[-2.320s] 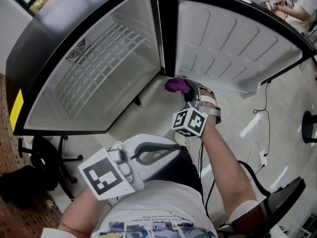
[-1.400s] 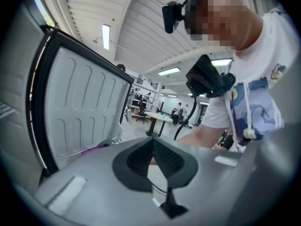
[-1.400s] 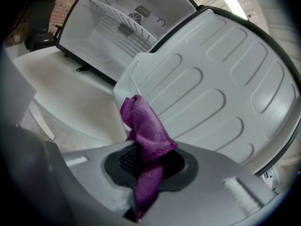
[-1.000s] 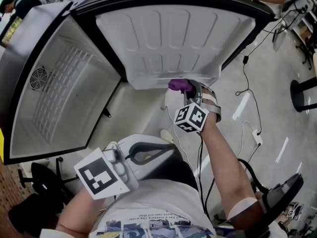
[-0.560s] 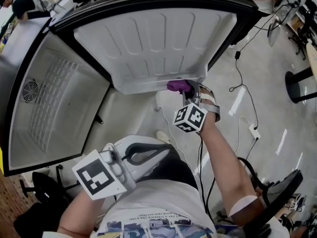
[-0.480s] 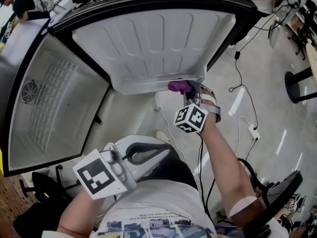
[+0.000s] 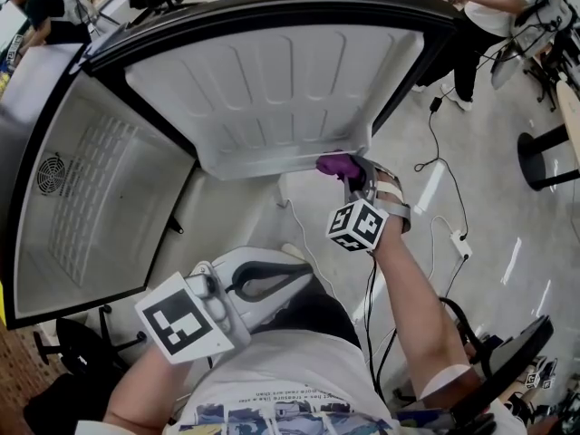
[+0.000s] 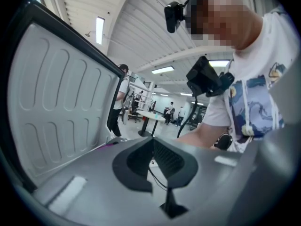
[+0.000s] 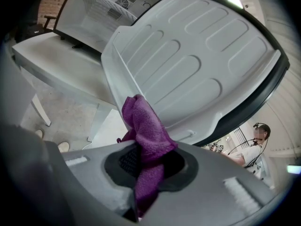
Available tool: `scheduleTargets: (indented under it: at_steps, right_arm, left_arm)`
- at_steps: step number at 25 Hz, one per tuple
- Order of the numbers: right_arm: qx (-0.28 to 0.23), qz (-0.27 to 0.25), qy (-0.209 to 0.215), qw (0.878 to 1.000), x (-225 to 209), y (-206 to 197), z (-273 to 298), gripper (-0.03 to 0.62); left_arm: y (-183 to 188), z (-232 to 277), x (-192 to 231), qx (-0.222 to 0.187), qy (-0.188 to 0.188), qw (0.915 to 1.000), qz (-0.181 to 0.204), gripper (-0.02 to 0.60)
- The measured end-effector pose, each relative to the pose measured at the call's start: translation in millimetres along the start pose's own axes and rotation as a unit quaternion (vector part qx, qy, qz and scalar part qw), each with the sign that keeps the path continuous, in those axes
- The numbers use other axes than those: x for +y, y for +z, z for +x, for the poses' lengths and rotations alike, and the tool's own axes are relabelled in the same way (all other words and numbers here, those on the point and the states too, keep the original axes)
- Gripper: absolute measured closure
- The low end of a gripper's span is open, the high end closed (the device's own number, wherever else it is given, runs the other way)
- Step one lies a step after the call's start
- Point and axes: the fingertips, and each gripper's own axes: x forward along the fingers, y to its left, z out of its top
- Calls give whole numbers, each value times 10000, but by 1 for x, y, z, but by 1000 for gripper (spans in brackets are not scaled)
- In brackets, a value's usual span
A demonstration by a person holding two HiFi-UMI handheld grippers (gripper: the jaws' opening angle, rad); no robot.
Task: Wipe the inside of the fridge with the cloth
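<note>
Cloth (image 7: 337,163): pinched in right gripper (image 7: 353,176) jaws, slid along lower edge of fridge door (image 7: 272,89); wiping proceeds. Left gripper (image 8: 153,147) jaws together.

the grey floor (image 7: 489,184) carries the open fridge (image 7: 100,198), which stands on short legs. a black cable (image 7: 427,143) and a white power strip (image 7: 461,244) lie on it to the right, near a round black stand base (image 7: 542,149).
</note>
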Motion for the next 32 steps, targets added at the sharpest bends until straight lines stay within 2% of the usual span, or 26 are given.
scheduleTargets:
  at_steps: [8, 16, 18, 20, 23, 25, 28, 32]
  right_arm:
    - [96, -114, 0, 9999, -2, -14, -13, 539]
    - [379, -75, 120, 9992, 4, -36, -28, 539]
    - [461, 272, 247, 9983, 3, -42, -34, 539]
    - [500, 929, 411, 9936, -2, -45, -42, 539]
    - [424, 1954, 635, 9777, -4, -43, -64, 539]
    - [323, 2426, 701, 9670, -1, -40, -84, 539]
    - [100, 2963, 796, 9517, 6, -28, -117, 539]
    - [-349, 3331, 1004, 9369, 19, -4, -172, 539]
  left_arm:
    - [3, -6, 0, -81, 53, 10000, 11, 575]
    - [3, -33, 4, -190, 323, 9993, -49, 575]
    - [5, -42, 5, -251, 431, 9987, -133, 575]
    - [8, -52, 6, -356, 506, 9980, -121, 575]
    - [0, -72, 3, -448, 634, 9970, 59, 575]
    - [-10, -87, 3, -480, 788, 9955, 217, 575]
    - [-21, -104, -2, -545, 1044, 9928, 214, 575]
    - [-40, -114, -26, -580, 1179, 9911, 227, 575]
